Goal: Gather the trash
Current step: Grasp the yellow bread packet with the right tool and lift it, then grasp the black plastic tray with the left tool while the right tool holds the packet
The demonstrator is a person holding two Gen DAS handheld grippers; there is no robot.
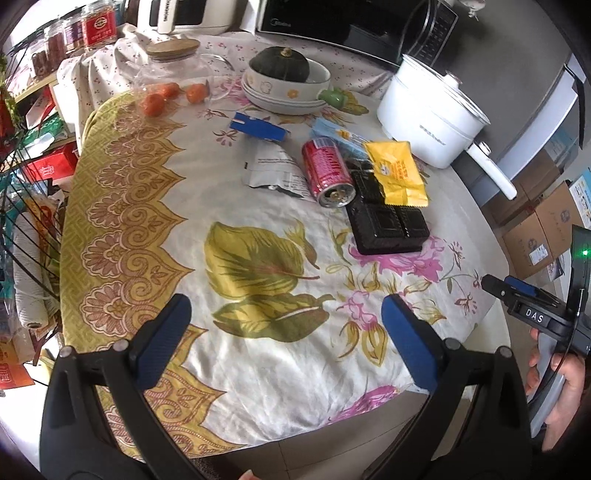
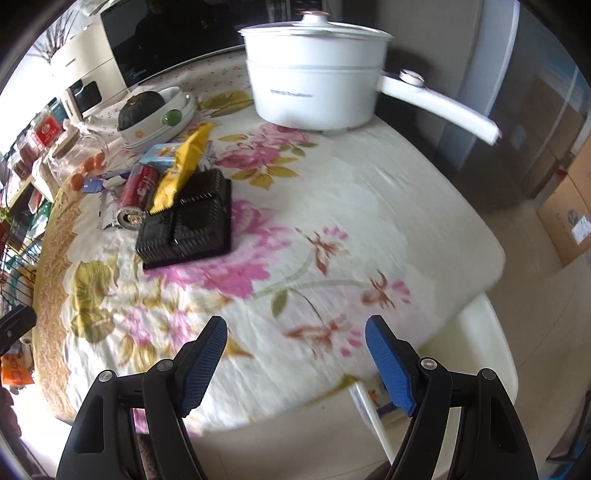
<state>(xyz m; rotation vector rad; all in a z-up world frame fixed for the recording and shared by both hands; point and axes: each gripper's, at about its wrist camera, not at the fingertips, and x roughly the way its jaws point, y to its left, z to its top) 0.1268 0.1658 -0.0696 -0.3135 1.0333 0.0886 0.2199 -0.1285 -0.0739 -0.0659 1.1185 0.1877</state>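
Observation:
Trash lies in a pile on the flowered tablecloth (image 1: 258,354): a red soda can (image 1: 327,171) on its side, a yellow wrapper (image 1: 399,173), a black plastic tray (image 1: 388,221), a white crumpled packet (image 1: 277,171), a blue wrapper (image 1: 258,127) and a light blue packet (image 1: 334,134). My left gripper (image 1: 286,321) is open and empty above the table's near part. My right gripper (image 2: 295,339) is open and empty near the table's front right edge; the can (image 2: 138,192), yellow wrapper (image 2: 183,168) and tray (image 2: 192,218) lie far to its left.
A white electric pot (image 1: 428,118) with a long handle stands at the back right. A bowl with a dark squash (image 1: 284,70), a glass jar (image 1: 173,70), oranges (image 1: 155,101) and a microwave (image 1: 354,29) are behind. Wire rack (image 1: 26,184) at left, cardboard boxes (image 1: 535,229) at right.

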